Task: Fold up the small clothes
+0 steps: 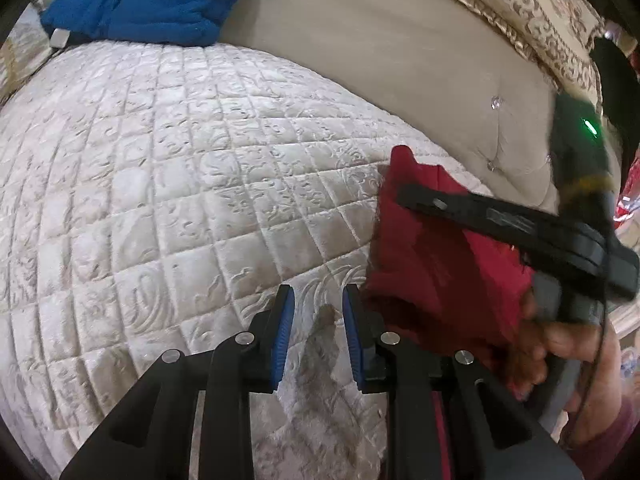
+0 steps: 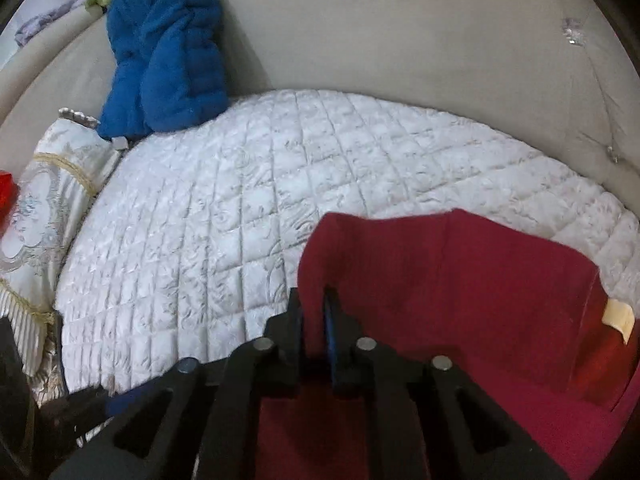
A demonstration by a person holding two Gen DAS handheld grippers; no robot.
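The red garment (image 2: 460, 280) lies on the quilted bed cover (image 2: 240, 220). The right hand-held gripper (image 2: 316, 316) clamps its left edge; the left hand-held gripper (image 1: 316, 320), just left of the garment, stands apart and empty.

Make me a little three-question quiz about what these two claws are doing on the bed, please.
1. True or false: the left claw is gripping the red garment.
2. Which claw has the red garment's edge between its fingers? A: left claw. B: right claw.
3. What colour is the bundled item at the far edge of the quilted cover?

Key: 1 false, it is open with only the quilted cover showing between its fingers. 2 B. 3 blue.
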